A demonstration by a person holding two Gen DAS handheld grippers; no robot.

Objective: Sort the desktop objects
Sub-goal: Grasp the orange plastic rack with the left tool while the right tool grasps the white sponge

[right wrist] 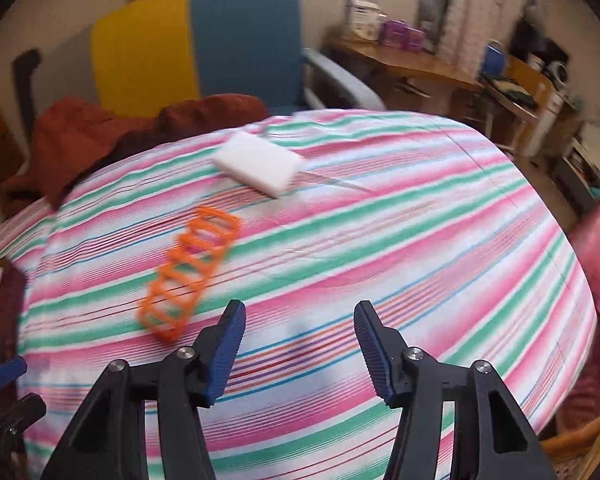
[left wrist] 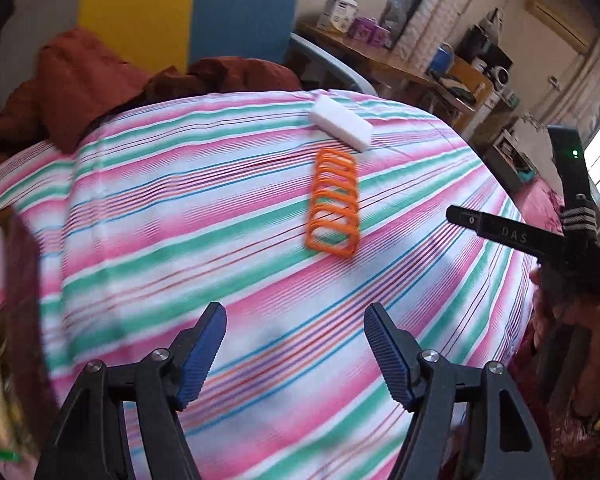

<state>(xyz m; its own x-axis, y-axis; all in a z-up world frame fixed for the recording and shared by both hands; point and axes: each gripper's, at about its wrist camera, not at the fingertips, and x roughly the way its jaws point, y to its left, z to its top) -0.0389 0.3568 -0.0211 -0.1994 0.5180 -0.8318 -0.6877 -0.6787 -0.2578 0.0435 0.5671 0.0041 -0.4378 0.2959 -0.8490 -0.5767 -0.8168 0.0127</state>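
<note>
While the left gripper [left wrist: 294,352] hangs over the striped cloth [left wrist: 180,240] with its blue-padded jaws spread wide and nothing between them, the orange coil-like rack [left wrist: 334,204] lies flat ahead of it, with the white foam block [left wrist: 340,122] just beyond (near the cloth's far edge). Further right, the right gripper [right wrist: 300,348] is likewise parted and empty, the rack lying ahead to its left.
</note>
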